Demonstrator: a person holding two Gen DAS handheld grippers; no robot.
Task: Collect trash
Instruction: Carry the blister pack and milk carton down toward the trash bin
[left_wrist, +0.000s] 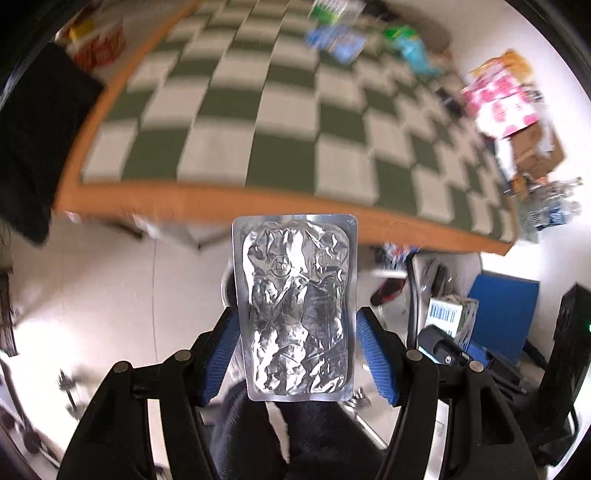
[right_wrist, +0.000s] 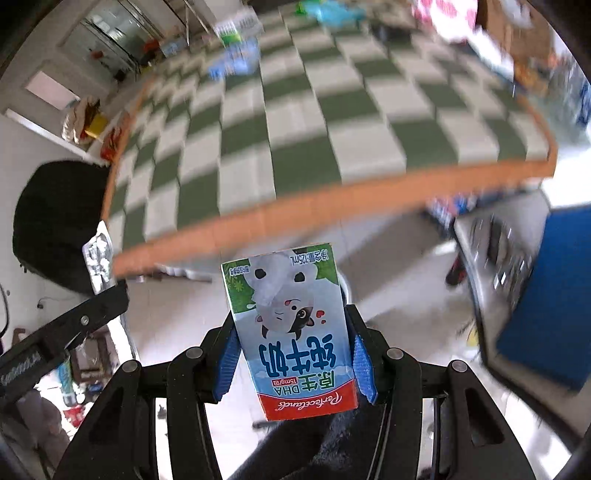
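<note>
Trash is in both claws, so the carrying step looks to be in hand; next, each piece needs a bin, and no bin can be made out with certainty.

From the left wrist view, the left gripper (left_wrist: 297, 354) points steeply down past the table (left_wrist: 207, 201) edge, its blue pads clamped on the sides of a crumpled foil blister pack (left_wrist: 295, 306), held upright over the pale floor (left_wrist: 110, 288). More litter lies blurred at the far side of the checked cloth (left_wrist: 258, 122).

From the right wrist view, the right gripper (right_wrist: 293, 354) points down likewise, gripping a small milk carton (right_wrist: 291, 328) upside down. The foil pack shows at the left beside a black bag-like shape (right_wrist: 51, 218).
</note>
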